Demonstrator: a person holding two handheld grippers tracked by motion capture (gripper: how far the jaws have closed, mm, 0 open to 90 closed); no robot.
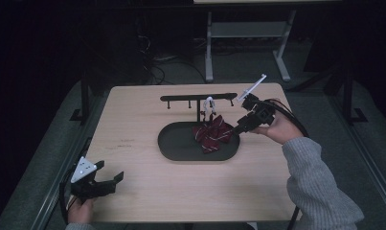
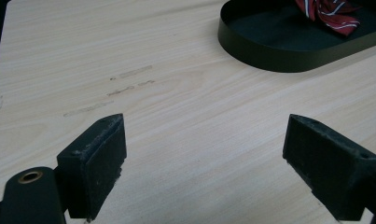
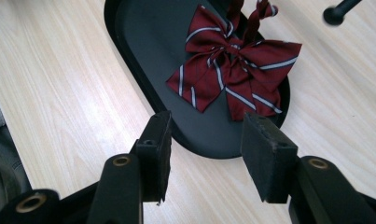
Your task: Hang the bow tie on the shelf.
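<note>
Right hand-held gripper (image 3: 205, 156) released, jaws apart at tray (image 3: 143, 56) rim near bow tie (image 3: 232, 77); left hand-held gripper (image 2: 204, 165) released over surface (image 2: 176, 102). Risk: jaws catch rim, shifting tray

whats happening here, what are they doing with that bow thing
A person at a wooden table holds a two-jaw gripper in each hand. The right gripper is open and sits at the right end of a black oval tray, aimed at a dark red striped bow tie lying in the tray, but not touching it. The bow tie's strap runs up toward a black rack behind the tray. The left gripper rests open near the table's front left corner, holding nothing.
</note>
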